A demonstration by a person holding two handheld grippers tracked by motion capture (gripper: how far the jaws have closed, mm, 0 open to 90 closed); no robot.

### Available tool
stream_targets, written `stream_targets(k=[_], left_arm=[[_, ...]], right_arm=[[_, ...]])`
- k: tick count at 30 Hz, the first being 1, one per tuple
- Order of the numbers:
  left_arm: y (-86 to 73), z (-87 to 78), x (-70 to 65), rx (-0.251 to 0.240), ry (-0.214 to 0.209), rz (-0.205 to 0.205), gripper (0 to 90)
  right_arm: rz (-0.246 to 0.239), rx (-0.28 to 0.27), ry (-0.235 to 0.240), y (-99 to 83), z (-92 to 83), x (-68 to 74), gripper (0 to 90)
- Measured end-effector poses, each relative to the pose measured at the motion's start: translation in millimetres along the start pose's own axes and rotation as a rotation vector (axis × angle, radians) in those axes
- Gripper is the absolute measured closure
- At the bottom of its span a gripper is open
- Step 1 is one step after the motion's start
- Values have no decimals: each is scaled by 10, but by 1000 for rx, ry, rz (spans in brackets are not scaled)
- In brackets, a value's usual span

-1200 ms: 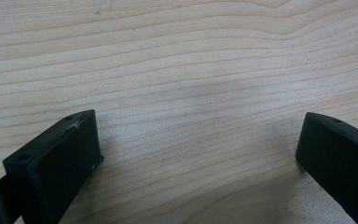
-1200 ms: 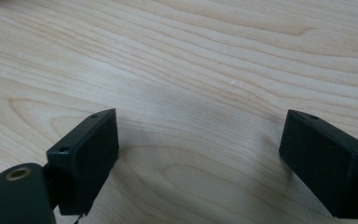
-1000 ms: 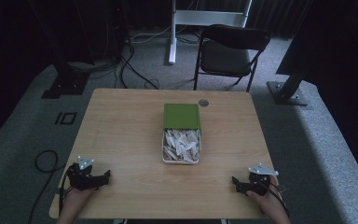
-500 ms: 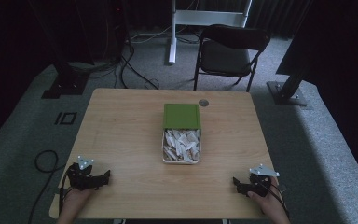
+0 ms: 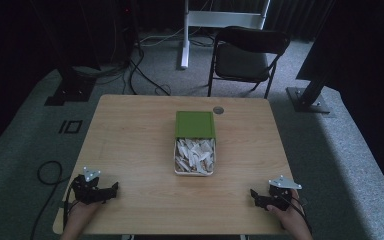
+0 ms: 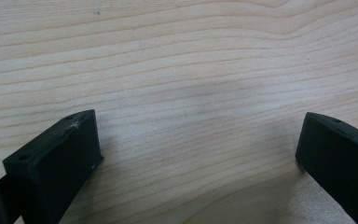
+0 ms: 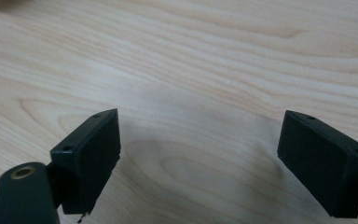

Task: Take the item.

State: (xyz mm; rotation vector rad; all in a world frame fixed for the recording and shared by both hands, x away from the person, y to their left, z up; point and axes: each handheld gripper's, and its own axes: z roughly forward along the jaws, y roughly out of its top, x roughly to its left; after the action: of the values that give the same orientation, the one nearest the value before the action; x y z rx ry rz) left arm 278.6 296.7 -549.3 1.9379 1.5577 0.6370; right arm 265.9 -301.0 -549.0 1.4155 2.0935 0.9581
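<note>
Nothing moved, both grippers (image 5: 114,189) (image 5: 253,193) still open

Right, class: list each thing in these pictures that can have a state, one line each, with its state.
Left gripper: open, jaws wide apart, holding nothing, low over the wooden table.
Right gripper: open, holding nothing, near the table's front edge.
White rectangular box: uncovered, full of pale flat pieces.
Green square lid: off, lying flat at the box's far end.
Black folding chair: unfolded, unoccupied.
</note>
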Motion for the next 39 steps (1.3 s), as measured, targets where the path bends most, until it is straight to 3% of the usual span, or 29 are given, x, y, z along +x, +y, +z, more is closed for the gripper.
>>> stream_targets(k=[9,17,23,39], left_arm=[[0,0,0,0,0,0,6],[0,0,0,0,0,0,7],[0,0,0,0,0,0,7],[0,1,0,-1,0,0,7]], right_arm=[[-12,-12,-6,88,-59,7,132],[-26,-39,19,237,-94,68,132],[4,-66,52,347,-106,117,132],[-54,-135,82,736,-124,294,137]])
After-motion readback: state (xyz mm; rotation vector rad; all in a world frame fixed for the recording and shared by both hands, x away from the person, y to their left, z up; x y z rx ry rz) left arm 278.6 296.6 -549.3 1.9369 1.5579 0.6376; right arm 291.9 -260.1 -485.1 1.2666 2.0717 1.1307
